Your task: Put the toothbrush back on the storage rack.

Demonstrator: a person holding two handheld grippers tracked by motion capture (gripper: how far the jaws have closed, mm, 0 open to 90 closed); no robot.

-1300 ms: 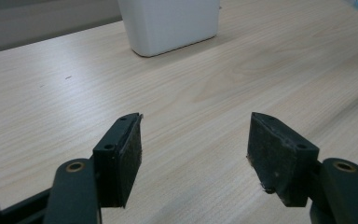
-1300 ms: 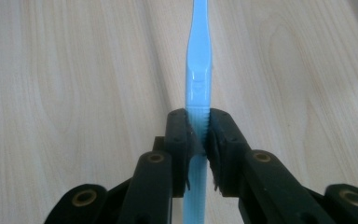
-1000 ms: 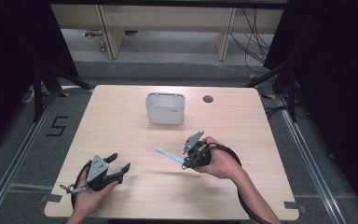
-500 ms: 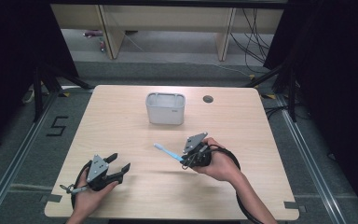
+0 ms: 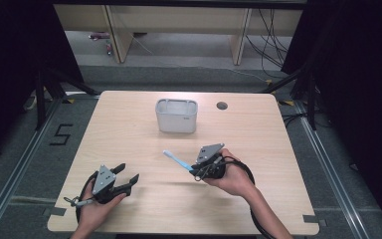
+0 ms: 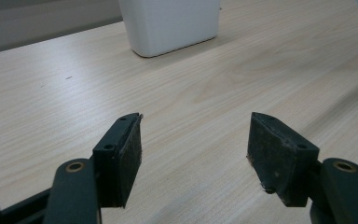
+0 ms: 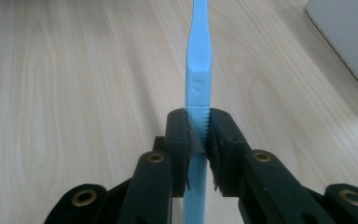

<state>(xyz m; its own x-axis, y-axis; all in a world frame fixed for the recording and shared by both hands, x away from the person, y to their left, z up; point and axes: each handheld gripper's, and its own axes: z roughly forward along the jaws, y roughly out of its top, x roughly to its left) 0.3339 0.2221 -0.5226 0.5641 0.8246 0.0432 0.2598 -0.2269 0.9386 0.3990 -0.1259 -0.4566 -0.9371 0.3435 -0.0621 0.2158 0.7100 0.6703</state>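
Observation:
A light blue toothbrush (image 5: 177, 161) sticks out up and to the left from my right gripper (image 5: 197, 172), which is shut on its handle a little above the table. In the right gripper view the black jaws clamp the ribbed blue toothbrush handle (image 7: 198, 79). My left gripper (image 5: 128, 178) rests near the table's front left, held in a hand. Its jaws stand wide apart over bare wood, with nothing between the pads (image 6: 129, 154). A white rectangular bin (image 5: 177, 115) stands at the back middle of the table, apart from both grippers.
The wooden table (image 5: 258, 129) has a dark round hole (image 5: 222, 105) at the back right of the bin. The white bin (image 6: 170, 23) stands ahead of the left gripper. Black cables trail from both grippers. Metal rails and floor surround the table.

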